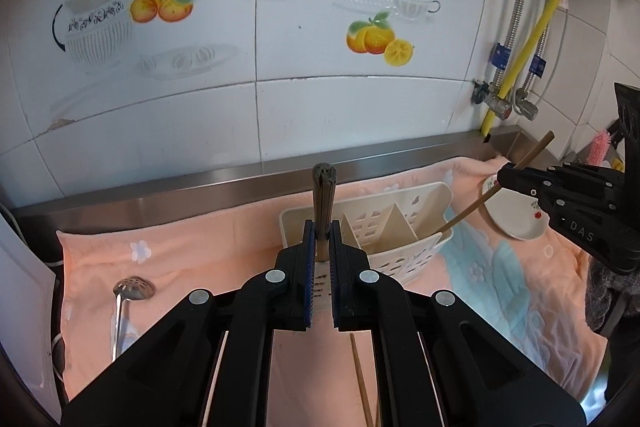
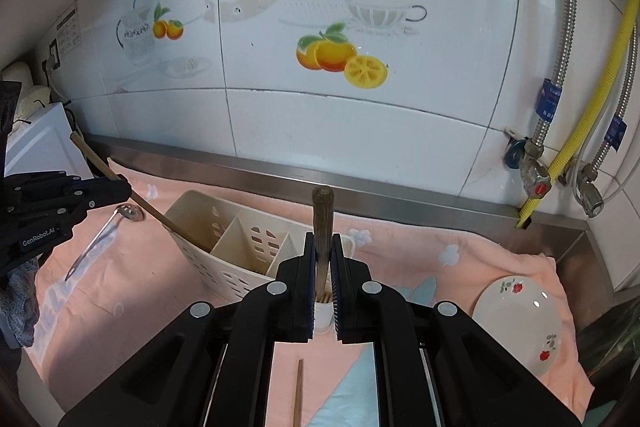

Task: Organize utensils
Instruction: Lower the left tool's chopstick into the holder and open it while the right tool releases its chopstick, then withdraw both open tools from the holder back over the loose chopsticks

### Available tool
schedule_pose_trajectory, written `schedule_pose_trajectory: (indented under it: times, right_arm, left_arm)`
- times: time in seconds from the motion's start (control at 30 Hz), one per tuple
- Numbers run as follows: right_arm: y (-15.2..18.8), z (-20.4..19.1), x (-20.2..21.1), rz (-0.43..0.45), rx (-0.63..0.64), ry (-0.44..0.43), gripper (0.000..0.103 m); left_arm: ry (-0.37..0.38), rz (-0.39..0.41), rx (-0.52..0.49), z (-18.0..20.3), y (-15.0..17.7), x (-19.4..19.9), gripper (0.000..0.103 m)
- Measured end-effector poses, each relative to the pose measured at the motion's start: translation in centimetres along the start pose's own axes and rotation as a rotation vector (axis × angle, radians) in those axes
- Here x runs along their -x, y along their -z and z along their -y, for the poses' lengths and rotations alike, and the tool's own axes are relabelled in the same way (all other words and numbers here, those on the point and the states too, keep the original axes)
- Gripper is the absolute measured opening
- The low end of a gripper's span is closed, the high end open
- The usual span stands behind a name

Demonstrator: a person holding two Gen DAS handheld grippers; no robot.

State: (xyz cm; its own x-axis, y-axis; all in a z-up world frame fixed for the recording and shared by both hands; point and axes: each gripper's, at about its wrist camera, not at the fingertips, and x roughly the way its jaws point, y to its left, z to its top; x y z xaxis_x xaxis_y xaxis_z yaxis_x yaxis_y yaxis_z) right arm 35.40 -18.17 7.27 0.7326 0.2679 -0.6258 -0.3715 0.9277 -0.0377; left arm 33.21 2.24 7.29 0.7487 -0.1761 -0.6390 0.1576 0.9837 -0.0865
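A cream plastic utensil holder (image 1: 404, 223) with three compartments lies on a pink towel (image 1: 200, 247); it also shows in the right wrist view (image 2: 224, 247). My left gripper (image 1: 323, 247) is shut on a wooden chopstick (image 1: 323, 203), whose lower end dips into the holder's left compartment. My right gripper (image 2: 323, 259) is shut on another wooden chopstick (image 2: 322, 223), its tip in the holder's right compartment. Each gripper shows in the other's view, the right (image 1: 508, 179) and the left (image 2: 120, 189). A slotted metal spoon (image 1: 132, 289) lies on the towel to the left.
A white flowered plate (image 2: 524, 319) lies on the towel at the right. A loose chopstick (image 1: 362, 383) lies near the front edge. A steel ledge (image 1: 200, 183) and tiled wall stand behind. Pipes and valves (image 1: 504, 103) are at the right corner.
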Motion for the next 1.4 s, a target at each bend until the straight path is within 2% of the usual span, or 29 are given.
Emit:
schedule_pose_trajectory:
  times: [0.43, 0.5, 0.63, 0.7, 0.8, 0.93, 0.97, 1.0, 1.23, 1.4]
  right_arm:
    - [0.4, 0.3, -0.2, -0.006, -0.011, 0.007, 0.01]
    - [0.3, 0.4, 0.1, -0.002, -0.013, 0.01, 0.017]
    - [0.3, 0.5, 1.0, 0.015, -0.019, 0.015, 0.022]
    - [0.3, 0.6, 1.5, 0.024, -0.021, 0.02, 0.03]
    - [0.3, 0.6, 2.6, 0.041, -0.023, 0.021, 0.033]
    - [0.5, 0.5, 4.1, 0.066, -0.022, 0.027, 0.041]
    - [0.6, 0.5, 4.5, 0.071, -0.023, 0.027, 0.041]
    - [0.6, 0.5, 4.8, 0.075, -0.023, 0.027, 0.043]
    - [1.8, 0.3, 7.6, 0.106, -0.024, 0.032, 0.054]
    - [2.9, 0.1, 9.1, 0.114, -0.024, 0.034, 0.06]
  left_arm:
    - [-0.003, -0.007, 0.01, -0.3, 0.2, 0.1, 0.009]
    - [-0.01, -0.002, 0.011, -0.3, 0.2, 0.3, 0.022]
    - [-0.011, 0.01, 0.015, -0.2, 0.2, 1.1, 0.024]
    - [-0.009, 0.015, 0.018, -0.2, 0.3, 1.5, 0.026]
    - [-0.009, 0.024, 0.017, 0.0, 0.5, 2.2, 0.031]
    - [-0.009, 0.031, 0.016, 0.4, 0.9, 3.2, 0.031]
    - [-0.008, 0.035, 0.017, 0.4, 1.1, 3.6, 0.036]
    - [-0.009, 0.041, 0.018, 0.5, 1.2, 3.9, 0.046]
    - [-0.015, 0.074, 0.01, 1.1, 2.2, 6.4, 0.052]
    - [-0.024, 0.096, 0.001, 1.5, 3.1, 8.1, 0.064]
